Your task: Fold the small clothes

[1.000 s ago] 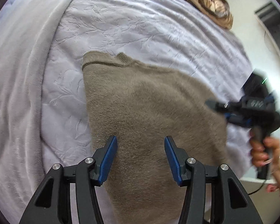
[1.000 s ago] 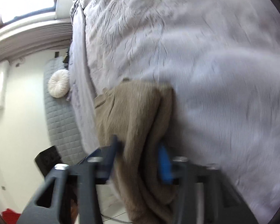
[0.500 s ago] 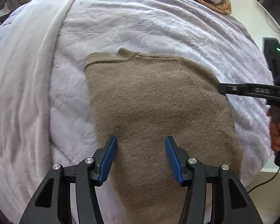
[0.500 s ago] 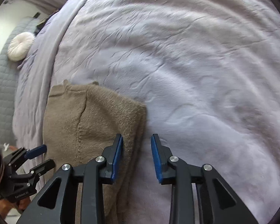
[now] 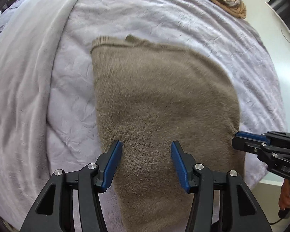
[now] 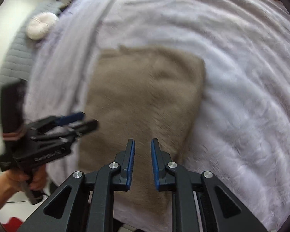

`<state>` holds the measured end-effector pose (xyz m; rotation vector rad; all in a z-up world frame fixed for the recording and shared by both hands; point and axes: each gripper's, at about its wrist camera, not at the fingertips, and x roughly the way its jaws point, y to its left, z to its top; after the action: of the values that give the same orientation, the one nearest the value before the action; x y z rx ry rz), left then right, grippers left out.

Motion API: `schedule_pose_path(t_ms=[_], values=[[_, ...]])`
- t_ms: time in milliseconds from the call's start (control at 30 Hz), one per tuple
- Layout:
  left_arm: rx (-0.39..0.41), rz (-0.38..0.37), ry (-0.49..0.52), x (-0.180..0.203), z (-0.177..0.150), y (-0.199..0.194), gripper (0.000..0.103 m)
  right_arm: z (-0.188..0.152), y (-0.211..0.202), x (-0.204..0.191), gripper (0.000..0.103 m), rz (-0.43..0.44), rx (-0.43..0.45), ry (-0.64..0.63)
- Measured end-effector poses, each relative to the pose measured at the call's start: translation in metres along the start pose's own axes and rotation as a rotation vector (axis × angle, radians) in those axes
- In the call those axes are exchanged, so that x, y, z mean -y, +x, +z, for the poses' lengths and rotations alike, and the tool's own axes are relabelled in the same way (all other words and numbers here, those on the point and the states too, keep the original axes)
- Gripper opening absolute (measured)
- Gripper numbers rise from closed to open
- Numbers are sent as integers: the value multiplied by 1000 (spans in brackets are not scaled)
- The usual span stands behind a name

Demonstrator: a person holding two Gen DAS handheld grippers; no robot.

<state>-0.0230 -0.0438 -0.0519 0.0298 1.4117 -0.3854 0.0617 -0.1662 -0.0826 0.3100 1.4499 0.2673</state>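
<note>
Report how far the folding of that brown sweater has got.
Done: the brown sweater lies as a compact folded panel on the pale blanket. In hand: nothing; the left gripper hovers open, the right gripper holds nothing. Left: probably another fold, though that's a guess.

A plain taupe-brown sweater [image 5: 160,104] lies on a pale lilac blanket [image 5: 164,15]; the black grippers carry blue pads [image 5: 112,162].

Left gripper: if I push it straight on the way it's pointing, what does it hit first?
Most likely the brown knit garment: the left gripper points steeply down with its open jaws over the fabric, nothing between them. The gap to the cloth is unclear.
</note>
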Motion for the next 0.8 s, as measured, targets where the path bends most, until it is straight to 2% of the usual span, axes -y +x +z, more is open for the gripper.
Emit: schedule_pose_path(t_ms=[33,67,200,333,667,800], values=[[0,-4,-1,0,0,2,55,-3,7,6,6,-25,-15,12],[0,-8,2,0,-1,2,55,-6,14,14,3,-43,-28,28],[1,12,47,6,-3,7,55,-7,29,26,3,-45,-35,45],[11,36,73,9,-9,10,55,-2,43,19,3,-106,-40,-32],[-28,73,52,7,-21,-3,55,-30,27,3,3,-168,-64,-58],[-73,73,28,1,-32,-5,55,-36,20,-1,7,-182,-66,-68]])
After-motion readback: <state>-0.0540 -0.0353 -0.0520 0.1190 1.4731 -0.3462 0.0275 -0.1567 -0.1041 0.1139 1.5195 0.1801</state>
